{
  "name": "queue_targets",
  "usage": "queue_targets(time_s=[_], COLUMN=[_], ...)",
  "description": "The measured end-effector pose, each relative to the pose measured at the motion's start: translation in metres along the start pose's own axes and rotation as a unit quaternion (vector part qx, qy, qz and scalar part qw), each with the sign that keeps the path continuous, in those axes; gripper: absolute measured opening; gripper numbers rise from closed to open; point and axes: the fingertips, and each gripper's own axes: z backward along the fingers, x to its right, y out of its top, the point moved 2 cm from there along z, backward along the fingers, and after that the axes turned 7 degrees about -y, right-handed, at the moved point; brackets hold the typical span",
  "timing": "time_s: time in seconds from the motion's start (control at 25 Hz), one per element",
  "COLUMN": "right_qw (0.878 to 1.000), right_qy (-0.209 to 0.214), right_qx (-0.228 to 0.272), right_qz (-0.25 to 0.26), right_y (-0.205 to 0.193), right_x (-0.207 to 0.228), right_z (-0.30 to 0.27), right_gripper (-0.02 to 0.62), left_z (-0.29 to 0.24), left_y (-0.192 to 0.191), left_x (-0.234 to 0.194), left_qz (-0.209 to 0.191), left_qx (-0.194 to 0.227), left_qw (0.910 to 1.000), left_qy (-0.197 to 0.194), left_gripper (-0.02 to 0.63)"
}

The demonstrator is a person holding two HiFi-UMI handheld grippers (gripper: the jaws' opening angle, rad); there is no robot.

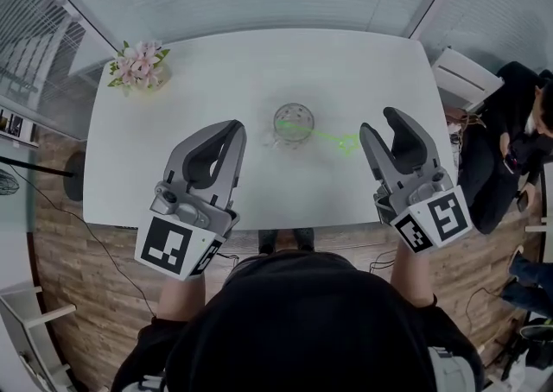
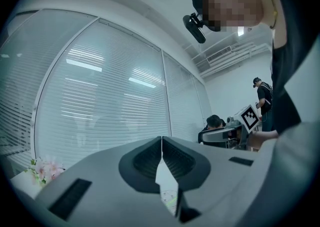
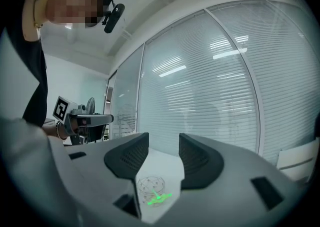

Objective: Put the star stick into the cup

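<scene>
A clear cup [image 1: 294, 123] stands in the middle of the white table [image 1: 173, 148]. The green star stick [image 1: 333, 136] has one end inside the cup, and its star end reaches out over the rim to the right. My right gripper [image 1: 378, 120] hovers just right of the star, open and with nothing between its jaws. In the right gripper view the cup [image 3: 151, 185] and the stick [image 3: 159, 198] lie below the open right gripper [image 3: 164, 141]. My left gripper [image 1: 233, 127] is shut and empty, left of the cup. In the left gripper view its jaws [image 2: 161, 138] meet.
A pot of pink flowers [image 1: 138, 65] sits at the table's far left corner. A white chair [image 1: 467, 78] and a seated person [image 1: 510, 140] are off the table's right end. Window blinds run behind the table.
</scene>
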Motion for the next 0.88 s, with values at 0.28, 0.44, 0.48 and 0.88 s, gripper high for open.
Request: queue_targets(time_s=[0.28,0.44,0.48,0.88], right_qw=[1.000,0.999,0.999,0.998], right_qy=[0.004,0.001,0.000,-0.005], right_qx=[0.025,0.035,0.037,0.055], right_qz=[0.002,0.004,0.006,0.008], right_y=[0.024,0.034,0.036,0.048], right_x=[-0.004,-0.006,-0.006,-0.011], right_z=[0.002,0.003,0.004,0.003], right_gripper=[0.173,0.167,0.160,0.130], left_z=[-0.002,-0.003,-0.004,-0.006], left_y=[0.009,0.014,0.016,0.015], left_x=[0.002,0.003,0.003,0.000], left_qz=[-0.009,-0.011,-0.010,-0.014], left_qx=[0.007,0.012,0.015,0.014], left_qw=[0.9999,0.9998,0.9998,0.9996], left_qy=[-0.008,-0.011,-0.013,-0.017], left_gripper=[0.018,0.018,0.018,0.018])
